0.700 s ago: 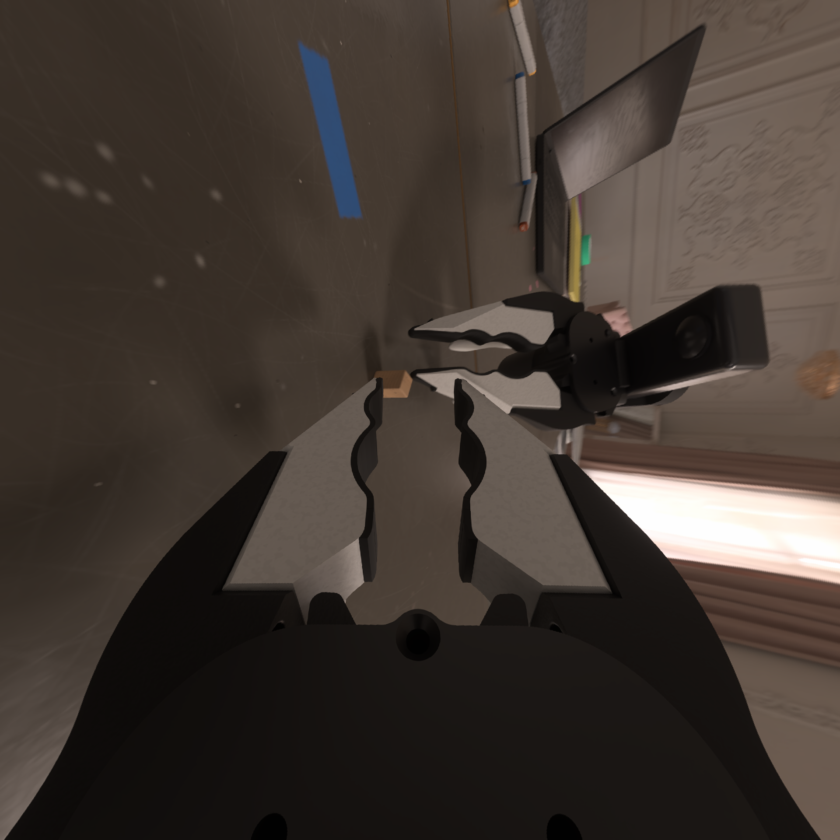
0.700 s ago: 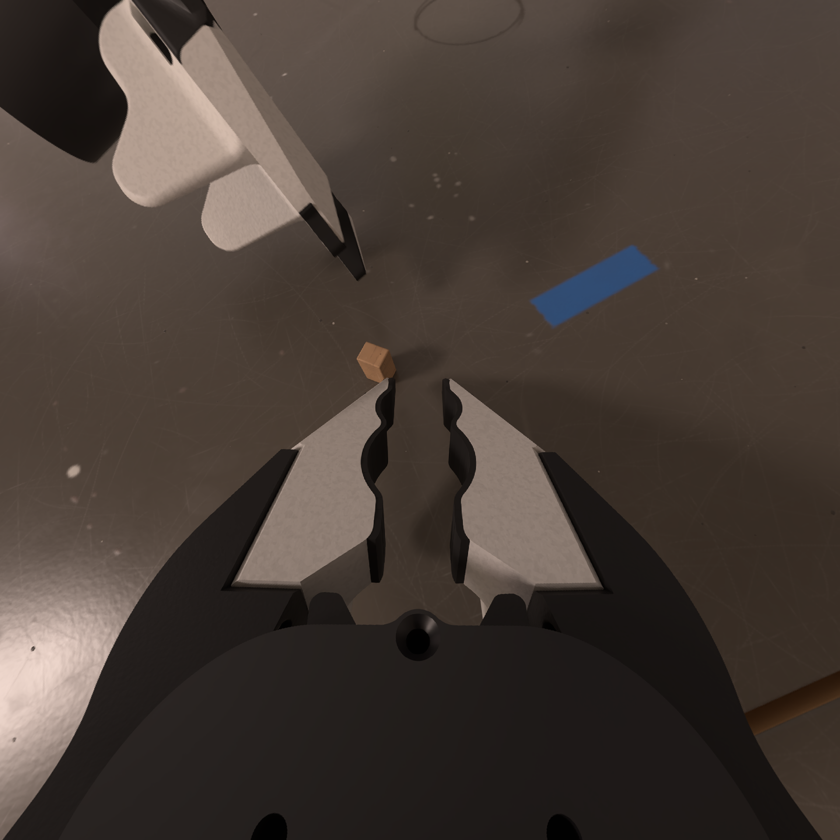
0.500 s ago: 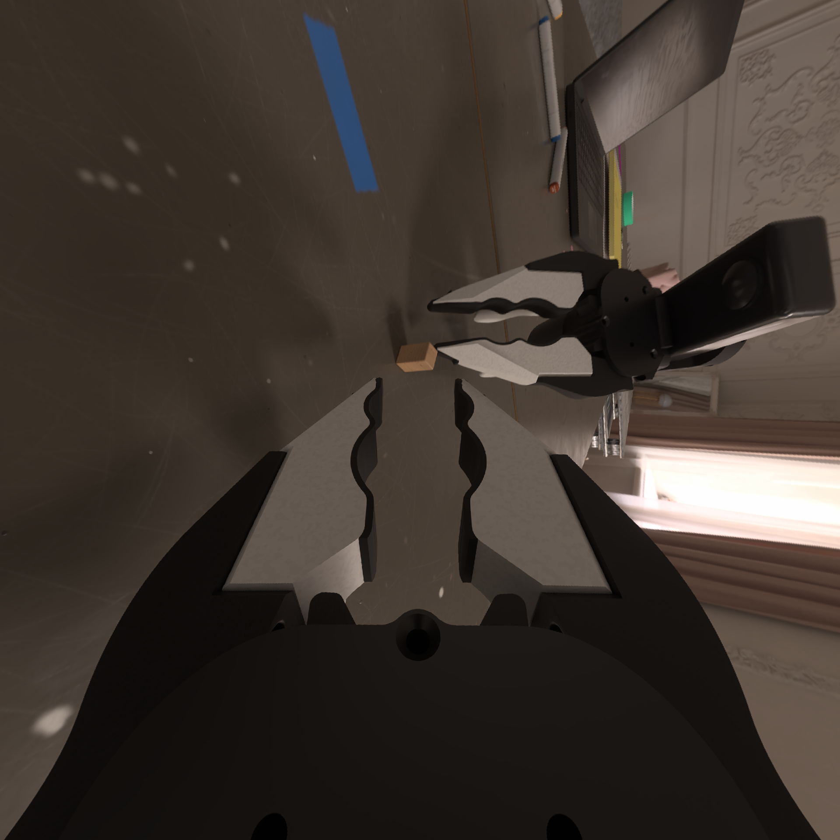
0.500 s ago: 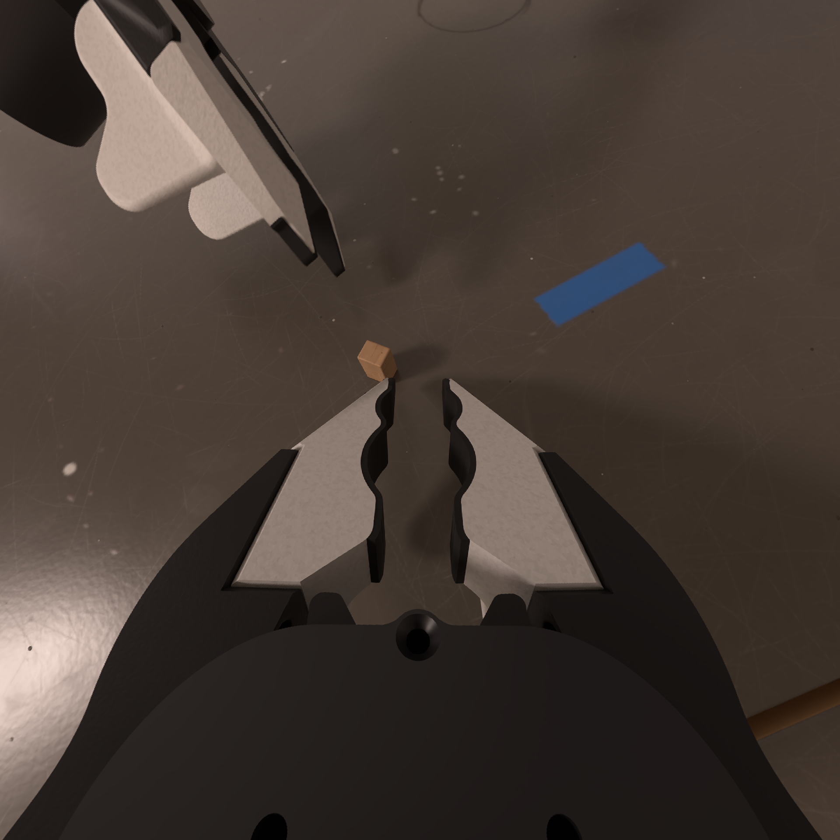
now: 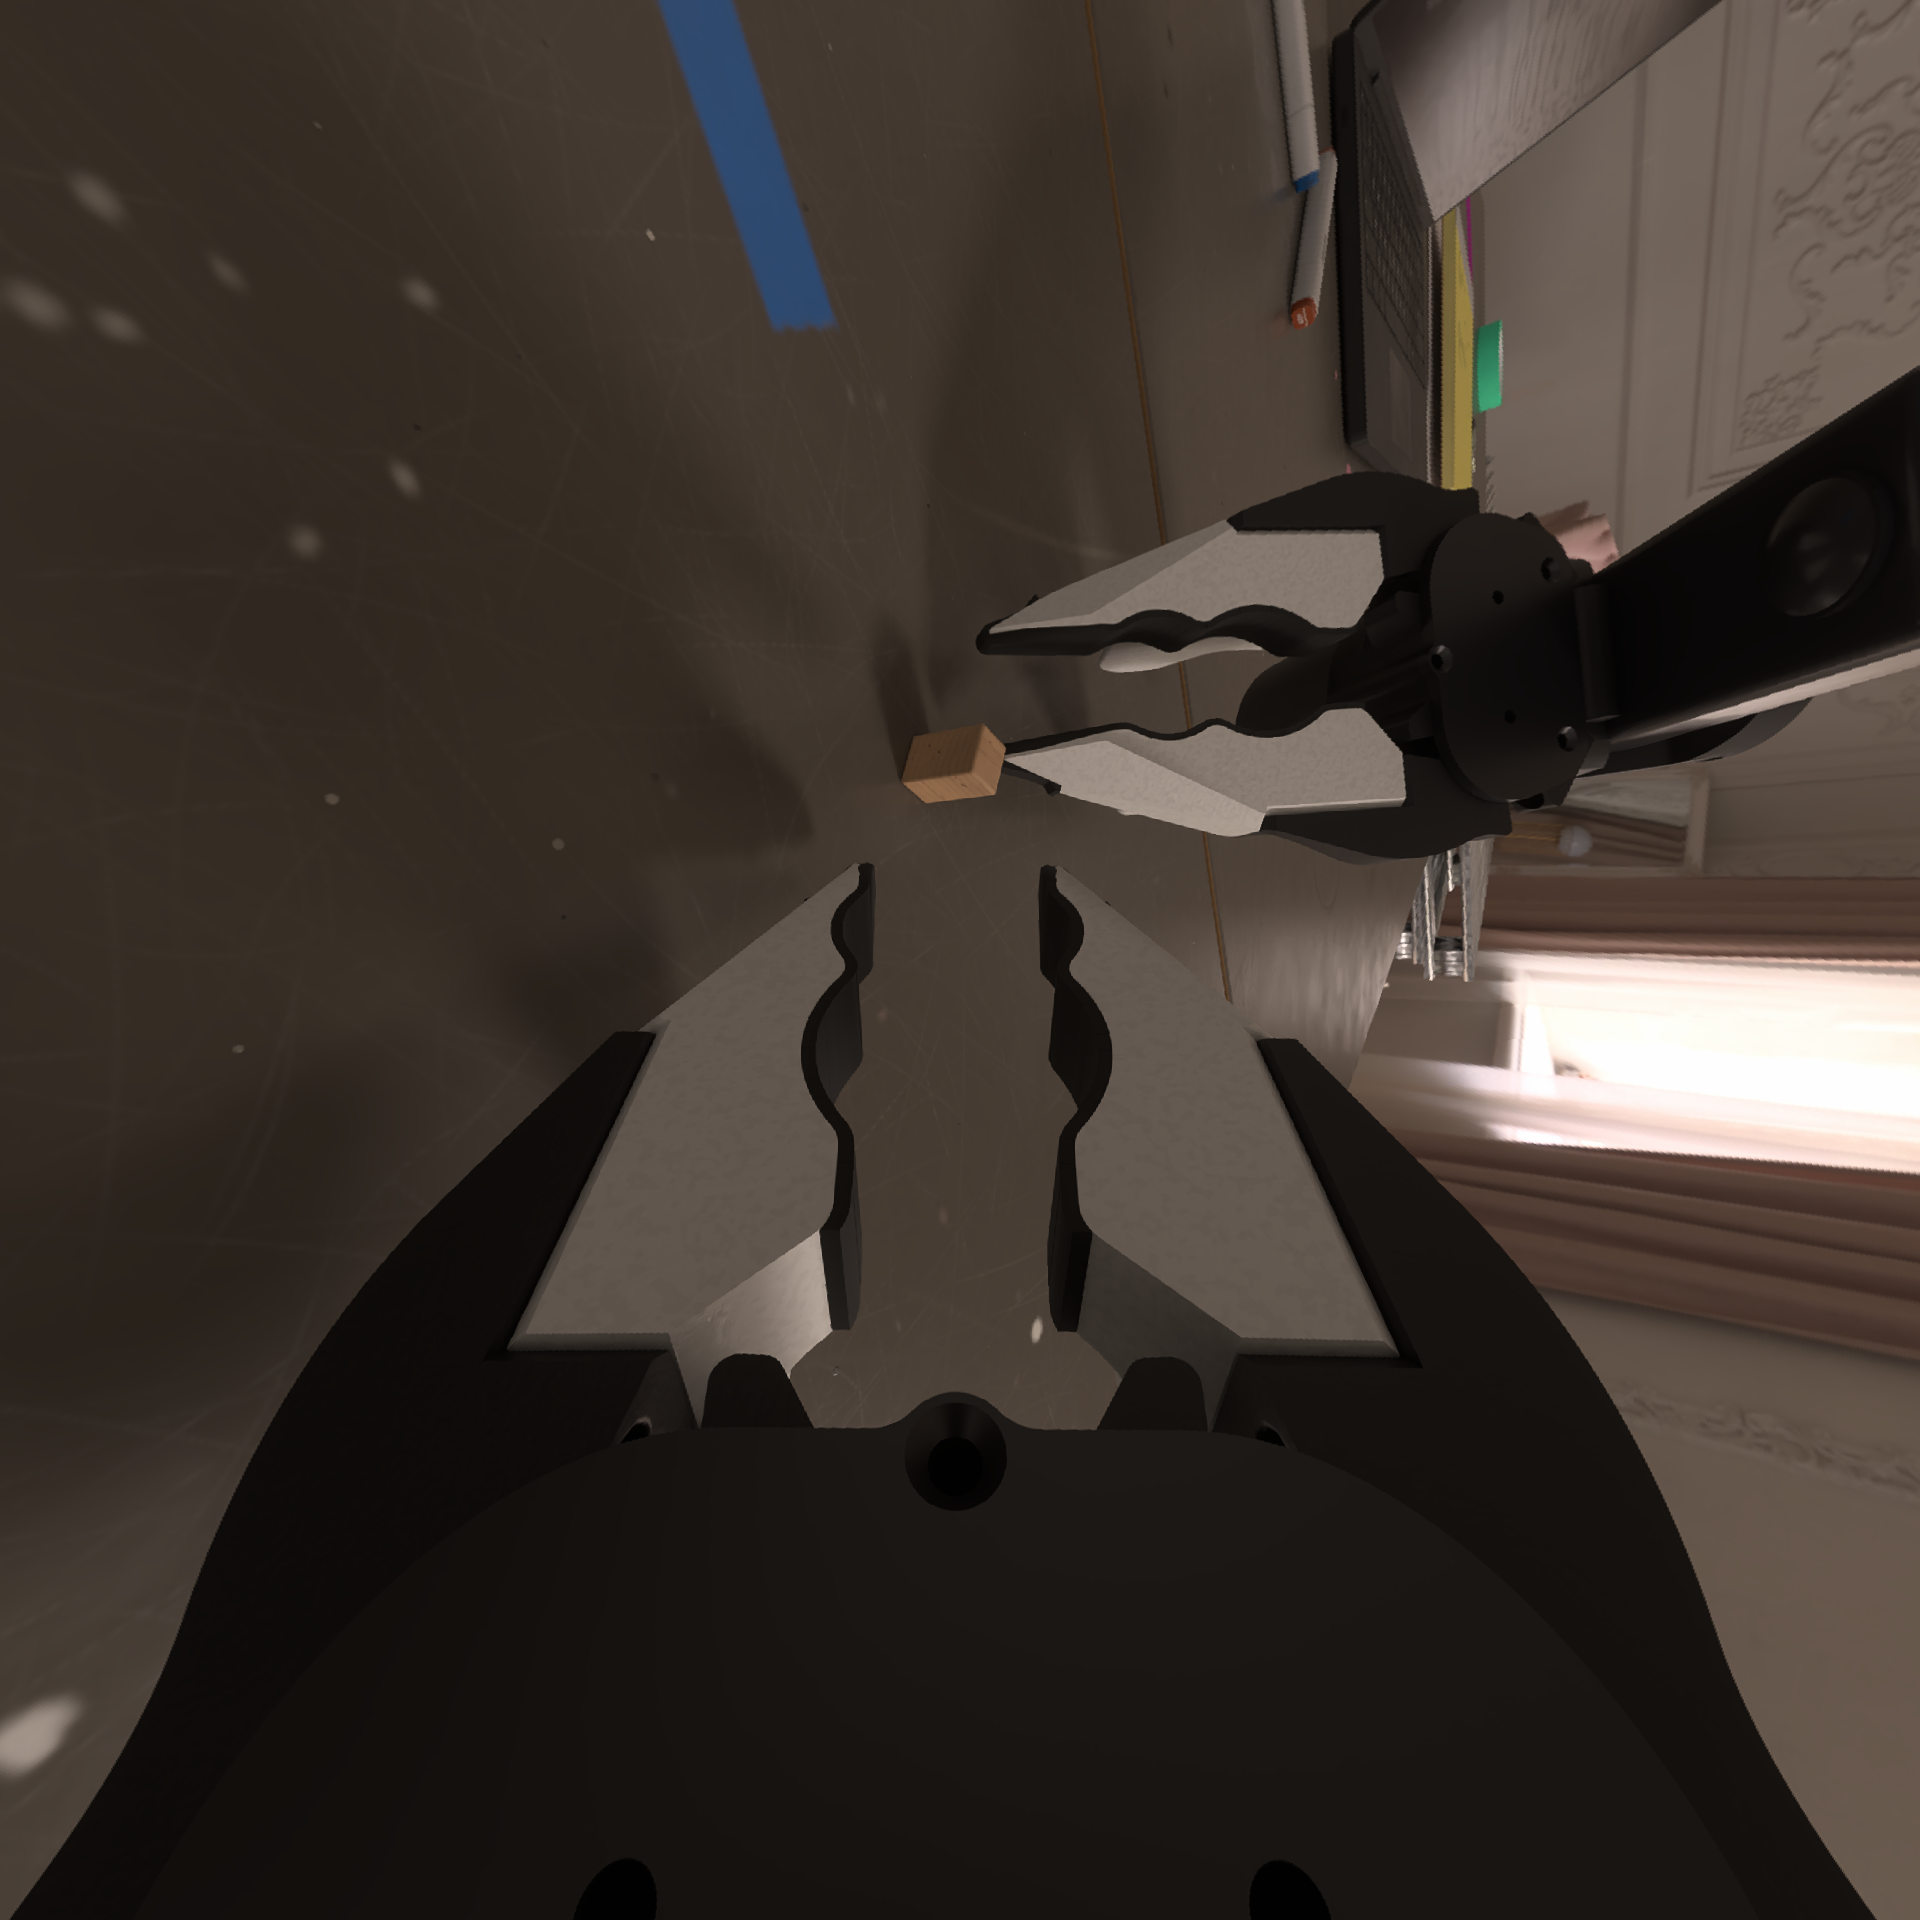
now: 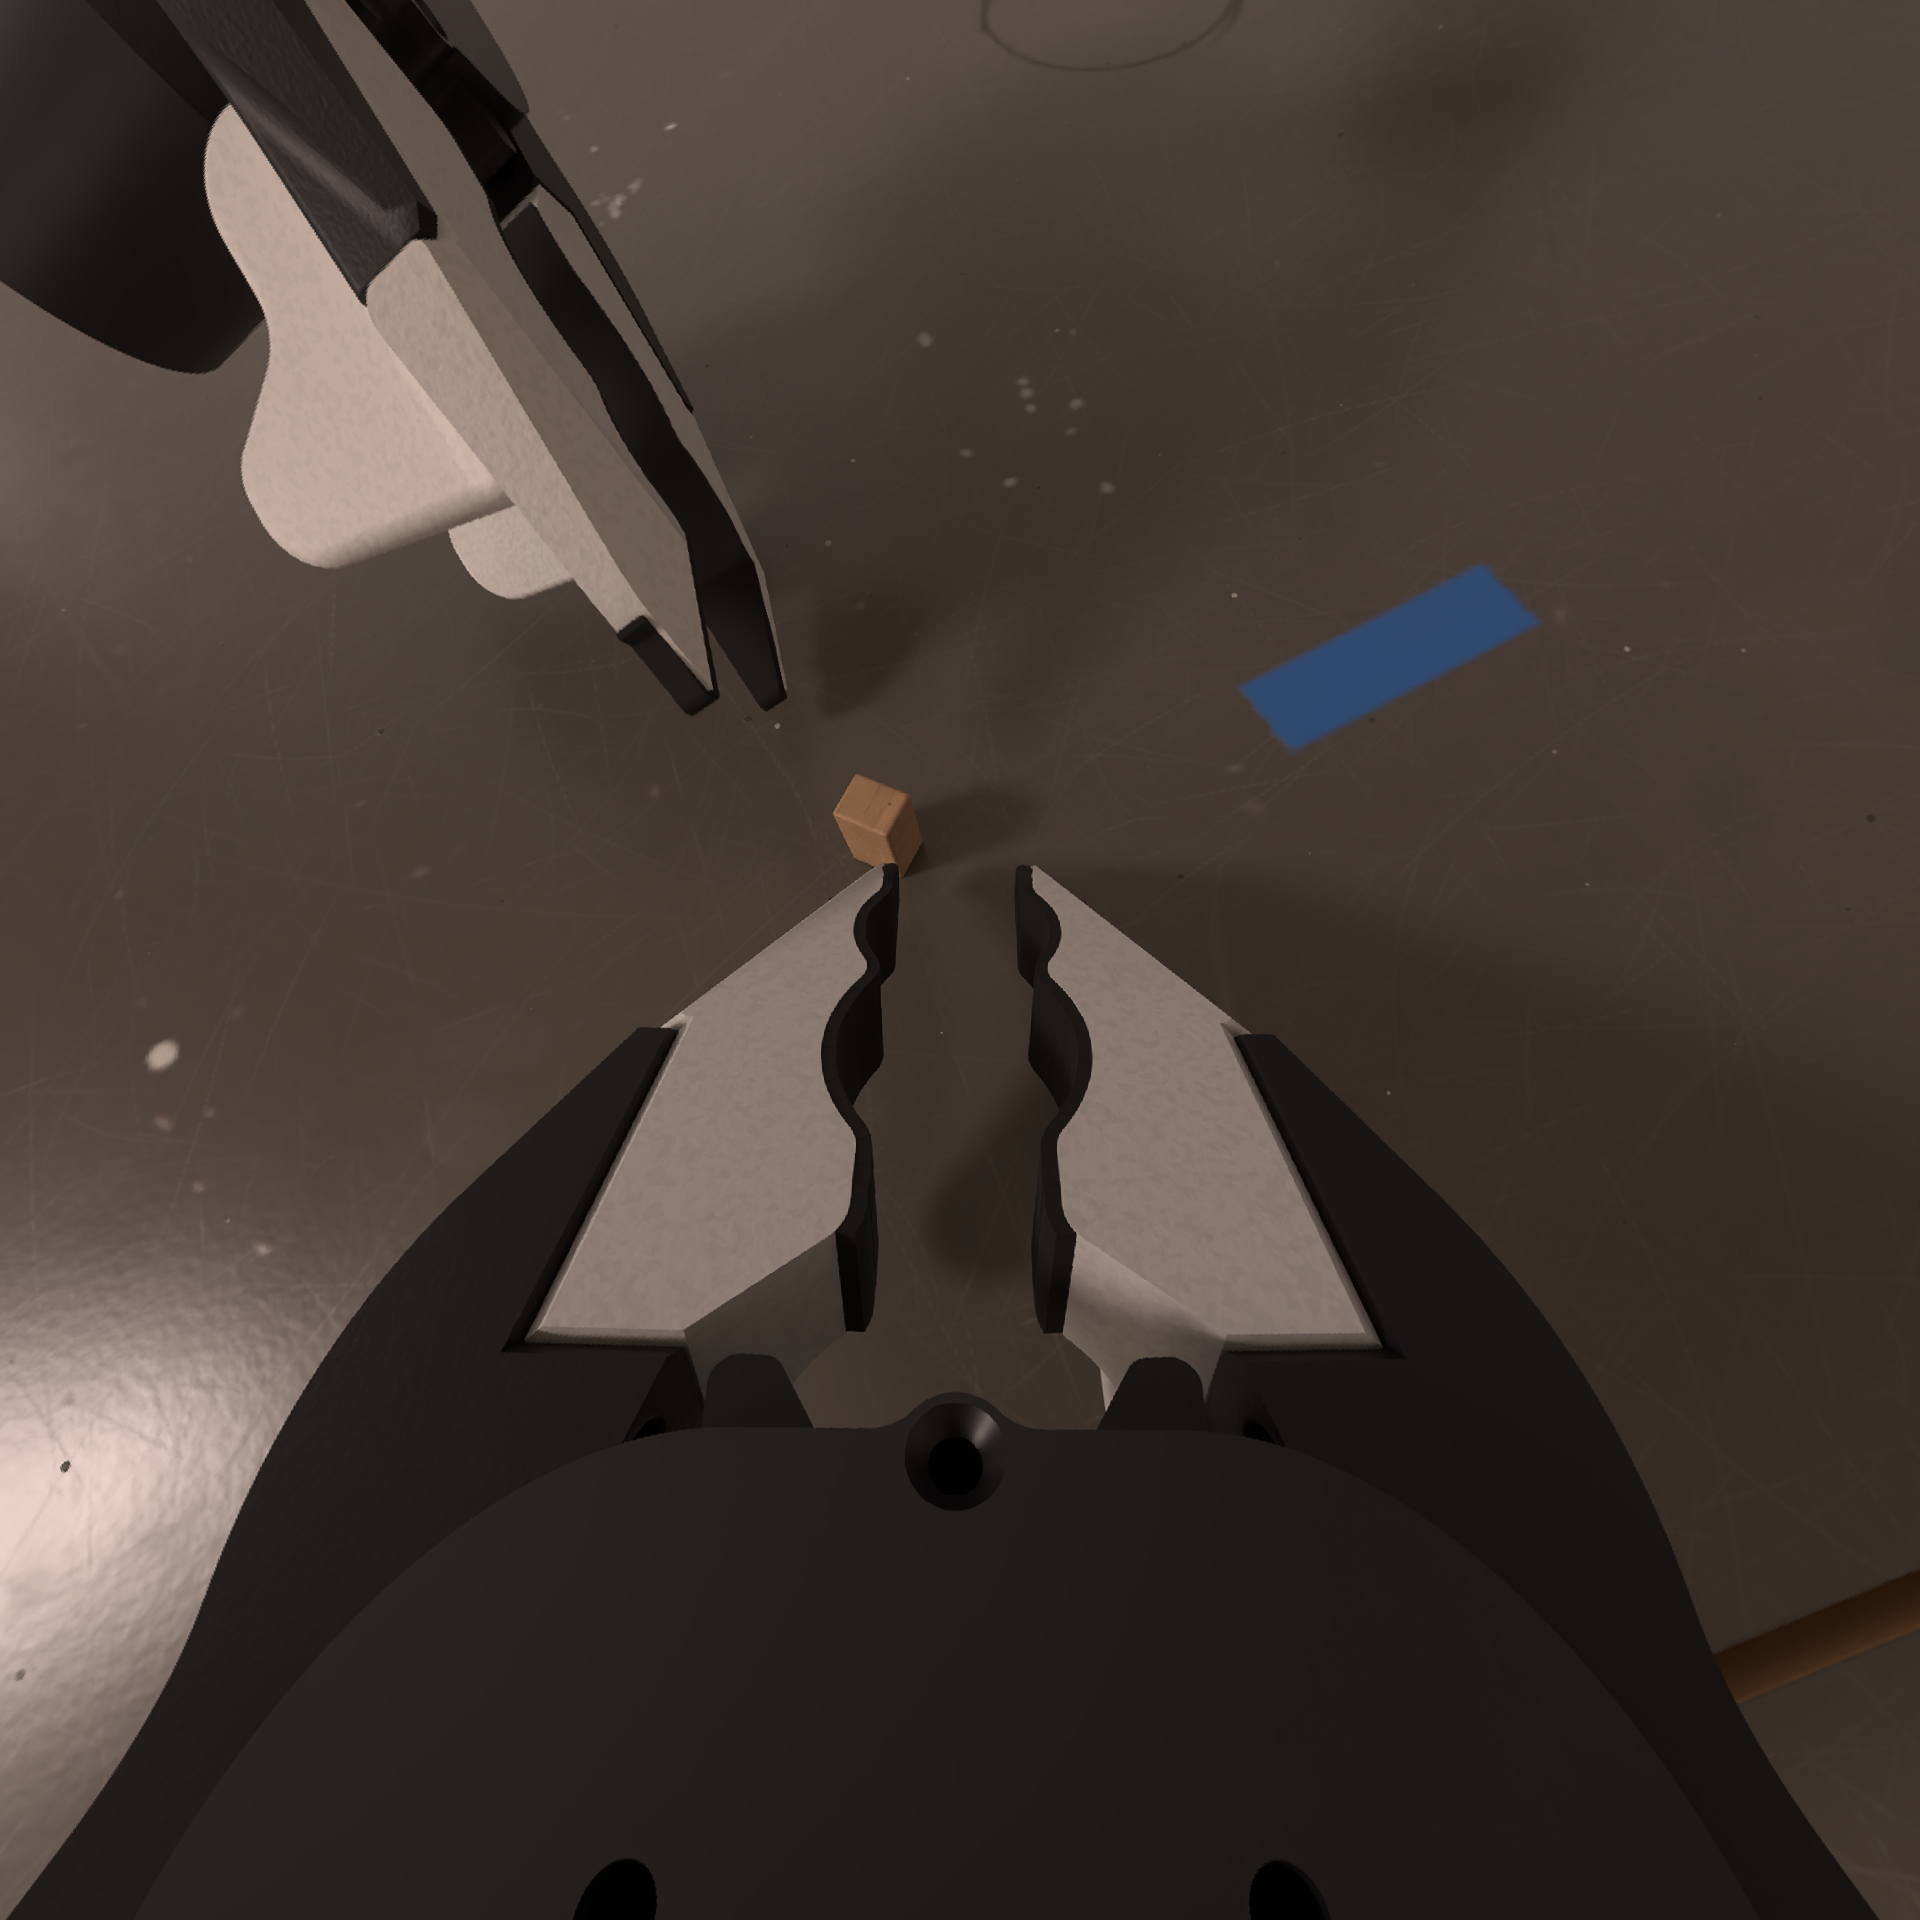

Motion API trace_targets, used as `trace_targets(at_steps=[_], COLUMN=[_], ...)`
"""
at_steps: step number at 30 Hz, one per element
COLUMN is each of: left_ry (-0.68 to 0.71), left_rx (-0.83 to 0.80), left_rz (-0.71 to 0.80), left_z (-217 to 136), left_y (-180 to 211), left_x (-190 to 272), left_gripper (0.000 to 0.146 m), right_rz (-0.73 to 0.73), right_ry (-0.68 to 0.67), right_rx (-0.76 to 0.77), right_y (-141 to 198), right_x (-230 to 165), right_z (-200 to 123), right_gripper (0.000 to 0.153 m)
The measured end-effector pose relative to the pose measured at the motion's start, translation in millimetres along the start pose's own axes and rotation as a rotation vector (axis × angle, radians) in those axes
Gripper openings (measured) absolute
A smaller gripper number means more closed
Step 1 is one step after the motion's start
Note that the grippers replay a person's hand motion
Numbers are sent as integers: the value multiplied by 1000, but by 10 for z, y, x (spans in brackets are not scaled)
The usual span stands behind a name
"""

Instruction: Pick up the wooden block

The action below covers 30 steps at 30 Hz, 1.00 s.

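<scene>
We see the wooden block (image 6: 878,820) lying on the dark table (image 6: 1455,1039), just ahead of our right gripper (image 6: 954,878), whose left fingertip (image 6: 885,881) sits right at it. Our left gripper (image 5: 956,878) is nearby. Both of our 2 grippers are parted and empty. A blue tape strip (image 6: 1387,657) lies farther off.

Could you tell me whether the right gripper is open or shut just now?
Open: the right gripper shows bare table between its fingers, and the small tan wooden block sits beyond one tip, ungrasped.
</scene>
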<state>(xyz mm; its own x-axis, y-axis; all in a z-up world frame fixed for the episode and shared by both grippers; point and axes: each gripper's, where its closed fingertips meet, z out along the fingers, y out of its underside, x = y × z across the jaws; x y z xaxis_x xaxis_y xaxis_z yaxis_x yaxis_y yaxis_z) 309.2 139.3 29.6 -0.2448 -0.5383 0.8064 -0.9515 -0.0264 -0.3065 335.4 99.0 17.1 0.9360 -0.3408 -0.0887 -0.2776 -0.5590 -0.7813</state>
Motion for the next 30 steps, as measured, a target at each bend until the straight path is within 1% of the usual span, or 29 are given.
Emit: trace_targets(at_steps=[6, 9, 11, 14, 17, 19, 25, 28, 30], left_ry=[-21, -42, -54, -95, -165, -205, -299, -328, -342], left_rx=[-18, -22, -32, -54, -79, -89, -36, -37, -46], left_rz=[46, 101, 177, 335, 475, 527, 592, 617, 632], left_z=[53, 80, 107, 154, 220, 275, 362, 389, 397], left_y=[8, -20, -46, -76, -77, -61, -88, -92, -91], left_x=[11, 6, 21, 45, 46, 41, 13, 9, 11], left_gripper=[31, 31, 31, 31, 28, 24, 19, 13, 12], right_rz=[-12, -12, -8, 13, 78, 122, 159, 182, 193], right_ry=[10, 6, 1, 9, -7, -35, -77, -106, -118], right_rx=[-1, 19, 55, 119, 216, 272, 408, 441, 455], right_y=[0, -28, -64, -109, -139, -151, -243, -269, -275], right_x=[-2, -5, -7, 46, 117, 130, 96, 84, 81], right_z=[1, -17, -63, -214, -395, -487, -640, -679, -702], right_gripper=[23, 23, 23, 23, 23, 23, 22, 22, 22])
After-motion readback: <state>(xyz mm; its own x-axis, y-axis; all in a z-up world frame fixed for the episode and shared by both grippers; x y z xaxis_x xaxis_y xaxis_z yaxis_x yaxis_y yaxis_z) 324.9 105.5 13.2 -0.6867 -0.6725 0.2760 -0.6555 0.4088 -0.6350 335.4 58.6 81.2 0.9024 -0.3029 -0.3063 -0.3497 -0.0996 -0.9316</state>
